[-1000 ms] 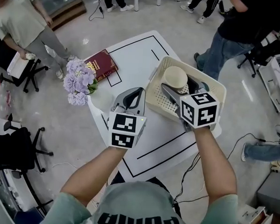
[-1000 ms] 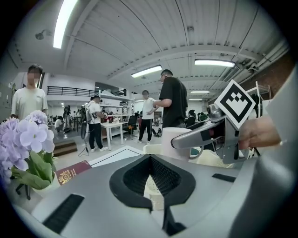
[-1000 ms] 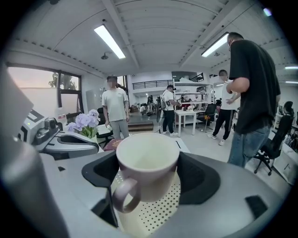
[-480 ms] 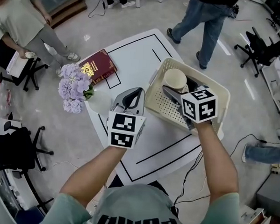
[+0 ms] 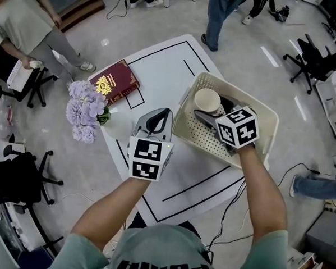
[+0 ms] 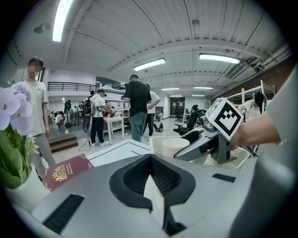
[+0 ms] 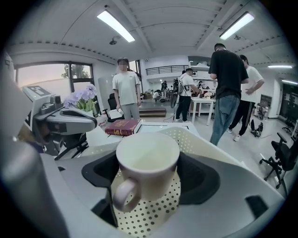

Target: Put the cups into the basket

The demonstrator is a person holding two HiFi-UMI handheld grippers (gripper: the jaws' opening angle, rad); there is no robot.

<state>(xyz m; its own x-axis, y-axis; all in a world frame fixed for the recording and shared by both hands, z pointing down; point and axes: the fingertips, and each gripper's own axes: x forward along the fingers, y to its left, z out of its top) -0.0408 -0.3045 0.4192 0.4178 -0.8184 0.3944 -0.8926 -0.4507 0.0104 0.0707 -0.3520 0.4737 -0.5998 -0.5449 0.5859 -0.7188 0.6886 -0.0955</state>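
A cream cup [image 5: 208,100] with its handle toward the camera [image 7: 148,162] sits between the jaws of my right gripper [image 5: 210,107], which is shut on it. The cup hangs inside the cream perforated basket [image 5: 267,116], just above its dotted floor [image 7: 153,214]. My left gripper [image 5: 158,116] hovers over the white table [image 5: 160,63] left of the basket, jaws together with nothing in them [image 6: 151,179]. The left gripper view shows the cup [image 6: 174,146], the basket [image 6: 156,142] and the right gripper [image 6: 205,144] ahead to the right.
A dark red book [image 5: 116,78] lies at the table's far left corner. Purple flowers [image 5: 85,107] in a white vase [image 5: 121,124] stand at the left edge, close to the left gripper. People and office chairs surround the table.
The right gripper has sunk a little lower into the basket with the cup. The left gripper has stayed put. A person behind the basket has walked off.
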